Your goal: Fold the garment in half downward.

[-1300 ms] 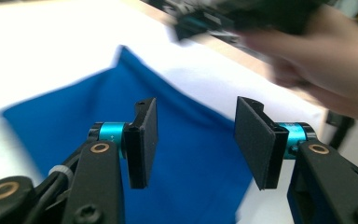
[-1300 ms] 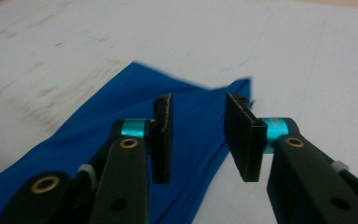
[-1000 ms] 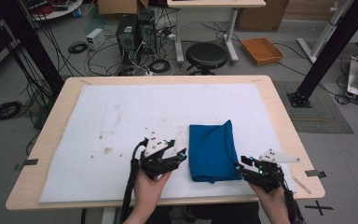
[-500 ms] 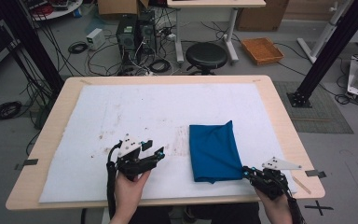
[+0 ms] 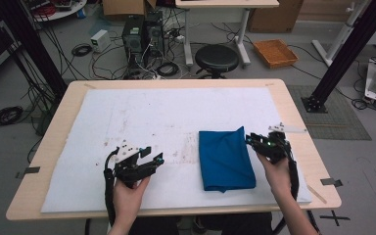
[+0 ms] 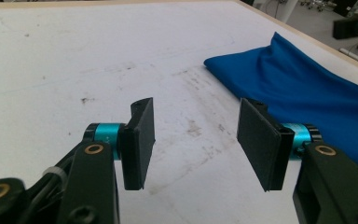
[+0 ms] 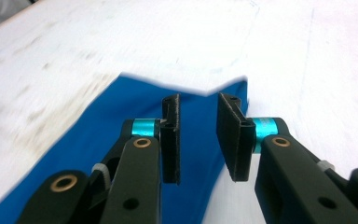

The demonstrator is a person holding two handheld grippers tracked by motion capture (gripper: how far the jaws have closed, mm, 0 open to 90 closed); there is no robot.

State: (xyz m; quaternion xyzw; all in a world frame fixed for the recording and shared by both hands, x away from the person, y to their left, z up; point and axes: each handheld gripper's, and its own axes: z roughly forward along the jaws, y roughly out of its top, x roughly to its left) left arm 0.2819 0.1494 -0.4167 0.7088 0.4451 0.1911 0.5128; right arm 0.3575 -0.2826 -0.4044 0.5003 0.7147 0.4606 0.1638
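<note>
- On the white mat [image 5: 127, 117], the folded blue cloth [image 5: 225, 159] lies right of centre, toward the near edge.
- Its long axis runs 12 to 6 in the high view, slightly tilted; a loose peak pokes up at its far right corner, toward 1 o'clock.
- At the cloth's 3 o'clock edge sits the right gripper [image 5: 249, 139], jaws pointing to 9. In the right gripper view its jaws stand a narrow gap apart over the cloth's edge, with nothing between them.
- At the cloth's 9 o'clock, well apart from it, hovers the left gripper [image 5: 155, 159], jaws wide apart and empty, aimed toward 3.
- Judged step: approach for another fold. The next move likely calls for the right jaws to drop onto the right edge and pinch it, while the left closes in on the near-left side.
</note>
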